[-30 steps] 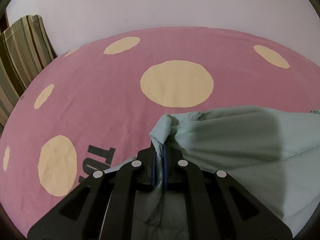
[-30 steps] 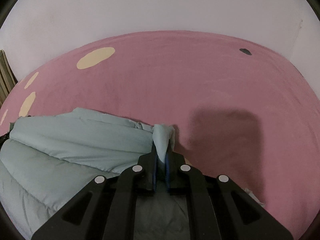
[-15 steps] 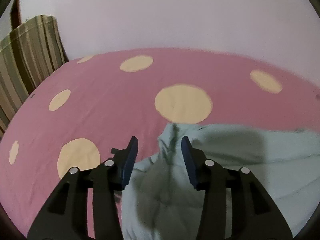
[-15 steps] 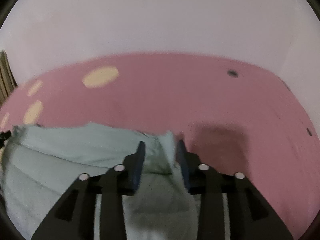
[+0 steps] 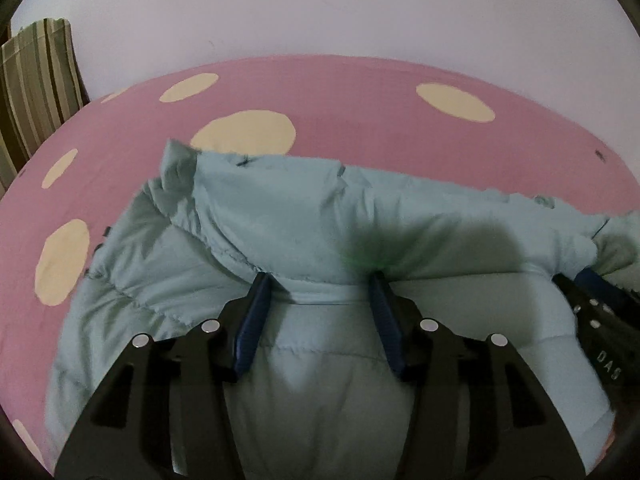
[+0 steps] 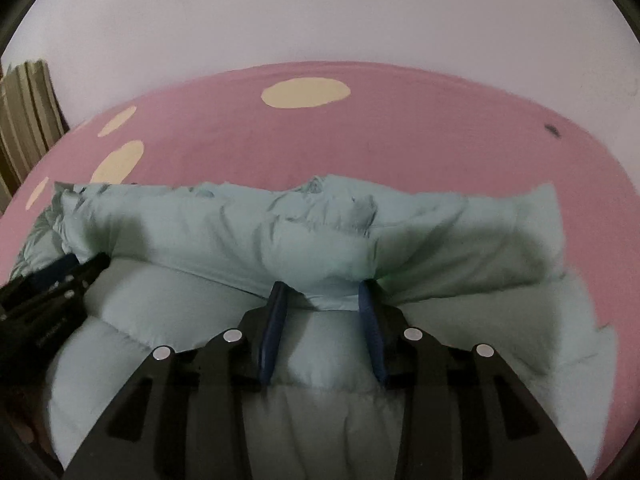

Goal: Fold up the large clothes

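A pale teal quilted jacket [image 5: 288, 216] lies on the pink bed sheet [image 5: 360, 120], its far part folded back over the near part in a thick band [image 6: 224, 224]. My left gripper [image 5: 320, 280] hovers over the near part with its jaws opening; the fold's edge lies just past the blue fingertips [image 5: 260, 284] and no pad presses on it. My right gripper [image 6: 321, 292] is open, with a small ridge of jacket between its tips. Each gripper shows in the other's view: the right gripper [image 5: 592, 292] at the right edge, the left gripper [image 6: 52, 280] at the left edge.
The sheet carries cream dots [image 5: 244, 136] and runs back to a pale wall [image 5: 320, 8]. A striped cushion [image 5: 36, 80] stands at the far left, also visible as striped cushion [image 6: 24, 120]. Bare sheet lies beyond and on both sides of the jacket.
Both grippers were shut on the jacket's corners; they opened, let the fabric go and drew back. The folded part now rests across the near half of the jacket.
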